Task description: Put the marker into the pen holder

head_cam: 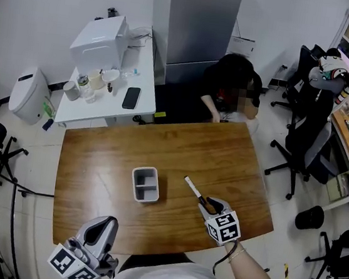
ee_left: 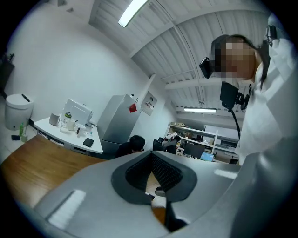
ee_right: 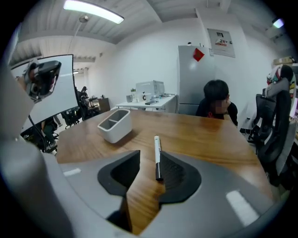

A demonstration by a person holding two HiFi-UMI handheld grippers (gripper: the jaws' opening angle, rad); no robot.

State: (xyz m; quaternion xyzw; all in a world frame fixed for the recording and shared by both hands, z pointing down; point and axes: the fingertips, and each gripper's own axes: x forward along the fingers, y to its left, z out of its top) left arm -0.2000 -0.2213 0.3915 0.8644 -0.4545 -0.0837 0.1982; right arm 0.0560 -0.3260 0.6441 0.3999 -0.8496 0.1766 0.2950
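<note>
A marker (head_cam: 192,190) with a white body and black cap lies flat on the wooden table (head_cam: 223,154). Its black end sits between the jaws of my right gripper (head_cam: 209,204), which is open and tilted down at it. In the right gripper view the marker (ee_right: 157,153) runs along the right pad, and I cannot tell whether it touches; the right gripper (ee_right: 150,159) is not closed on it. The white two-compartment pen holder (head_cam: 135,184) stands to the marker's left and appears as the pen holder (ee_right: 114,124). My left gripper (head_cam: 104,227) hangs shut at the table's near edge; the left gripper (ee_left: 151,160) holds nothing.
A person sits at the table's far edge (head_cam: 231,89). A white side table (head_cam: 142,103) with an appliance, cups and a phone stands at the back left. Office chairs (head_cam: 307,139) and a black bin (head_cam: 310,217) are to the right.
</note>
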